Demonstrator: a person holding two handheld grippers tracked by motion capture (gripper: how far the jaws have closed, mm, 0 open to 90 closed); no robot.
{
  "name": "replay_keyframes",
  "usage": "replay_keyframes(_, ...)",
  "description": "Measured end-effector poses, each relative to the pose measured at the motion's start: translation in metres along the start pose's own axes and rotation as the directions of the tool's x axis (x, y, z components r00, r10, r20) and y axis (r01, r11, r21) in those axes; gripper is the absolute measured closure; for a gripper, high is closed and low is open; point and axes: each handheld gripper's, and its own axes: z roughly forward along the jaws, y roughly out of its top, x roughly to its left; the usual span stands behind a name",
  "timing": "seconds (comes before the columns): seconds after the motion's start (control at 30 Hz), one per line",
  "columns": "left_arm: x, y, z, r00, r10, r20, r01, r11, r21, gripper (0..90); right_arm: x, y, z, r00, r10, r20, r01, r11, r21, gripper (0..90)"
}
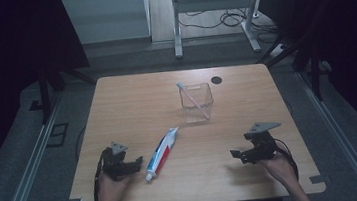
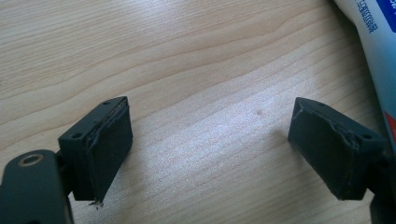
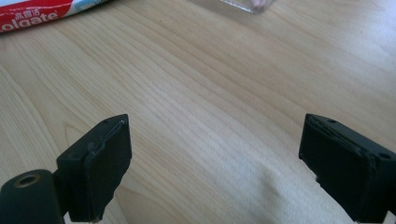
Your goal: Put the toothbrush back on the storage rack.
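A toothpaste tube [image 1: 162, 153] lies flat on the wooden table [image 1: 132, 105], cap toward the front edge. Its white and blue side [image 2: 373, 42] runs past my right jaw in the left gripper view, and its red end [image 3: 32, 16] lies at the top left of the right gripper view. A clear plastic cup [image 1: 197, 102] stands farther back with a pink toothbrush [image 1: 189, 96] leaning in it. My left gripper [image 1: 134, 164] sits open just left of the tube, nothing between its jaws. My right gripper [image 1: 236, 155] is open over bare wood at the front right.
A black round cable hole [image 1: 216, 80] sits near the table's far edge. The cup's base [image 3: 243, 4] peeks in at the top of the right gripper view. Beyond the table stand a white desk frame [image 1: 212, 6] and floor cables.
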Motion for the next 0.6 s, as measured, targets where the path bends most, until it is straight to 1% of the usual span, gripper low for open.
replay_keyframes(0.07,0.000,0.000,0.000,1.0000,0.002,0.002,-0.002,1.0000,0.002,13.9,0.000,-0.005,0.000,1.0000,0.008,0.001,-0.008,1.000,-0.002,9.7)
replay_keyframes(0.37,0.000,0.000,0.000,1.0000,0.004,0.003,-0.004,1.0000,0.002,14.3,0.004,-0.023,0.001,0.9998,0.008,0.019,-0.008,1.000,-0.013,10.1)
replay_keyframes(0.6,0.000,0.000,0.000,1.0000,0.004,0.003,-0.004,1.0000,0.002,14.2,0.006,-0.034,0.006,0.9997,0.020,0.015,-0.020,1.000,-0.003,10.1)
